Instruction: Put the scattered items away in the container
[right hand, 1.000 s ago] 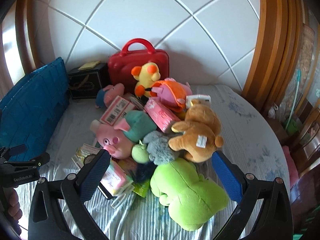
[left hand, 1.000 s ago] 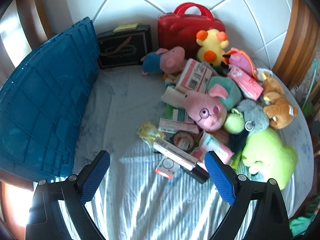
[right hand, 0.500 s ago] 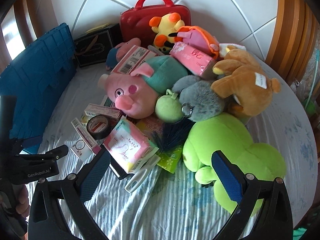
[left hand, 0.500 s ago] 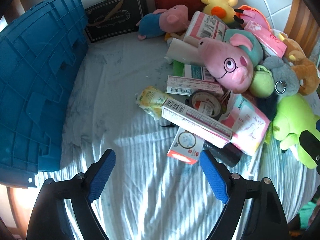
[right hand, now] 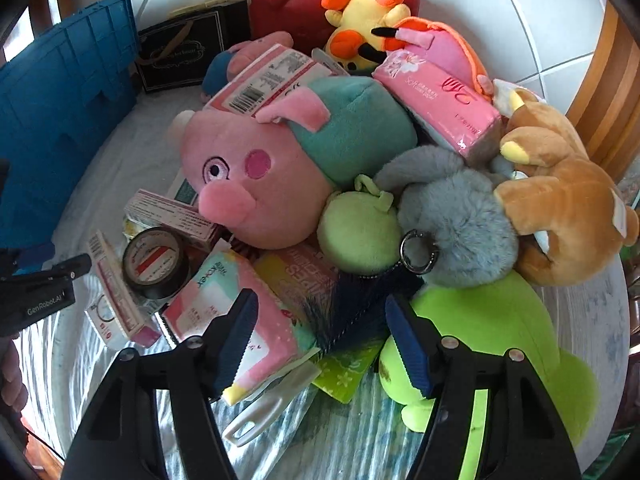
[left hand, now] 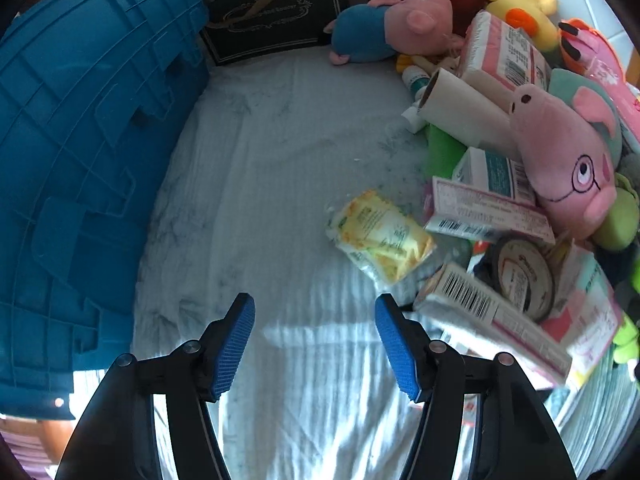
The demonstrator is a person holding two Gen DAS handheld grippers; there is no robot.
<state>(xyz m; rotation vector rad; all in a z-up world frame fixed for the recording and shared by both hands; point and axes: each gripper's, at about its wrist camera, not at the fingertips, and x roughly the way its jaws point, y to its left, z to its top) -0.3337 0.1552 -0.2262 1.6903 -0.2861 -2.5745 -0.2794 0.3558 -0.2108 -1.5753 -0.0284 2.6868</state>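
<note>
Scattered toys, boxes and packs lie heaped on a white bed sheet [left hand: 280,160]. The blue crate [left hand: 80,160] stands at the left. My left gripper [left hand: 314,320] hangs over bare sheet, its jaws closing with nothing between them. A yellow packet [left hand: 380,236] and a long barcoded box [left hand: 480,312] lie just right of it. My right gripper [right hand: 320,312] hovers low over the pile, jaws closing, not pressing on anything. Below it lie a pink-and-white tissue pack [right hand: 240,320] and a dark bristly item [right hand: 348,300]. A bright green plush [right hand: 500,332] sits beside its right finger.
A pink pig plush [right hand: 260,176], grey plush [right hand: 460,220], brown bear [right hand: 568,208] and tape roll [right hand: 156,260] crowd the heap. A red case [right hand: 332,0] and black box [right hand: 188,52] stand at the back. A white clip [right hand: 268,408] lies near the front.
Both grippers have dropped closer to the bed and tilted further down. Their jaws have narrowed from wide open. The pile now fills the right wrist view.
</note>
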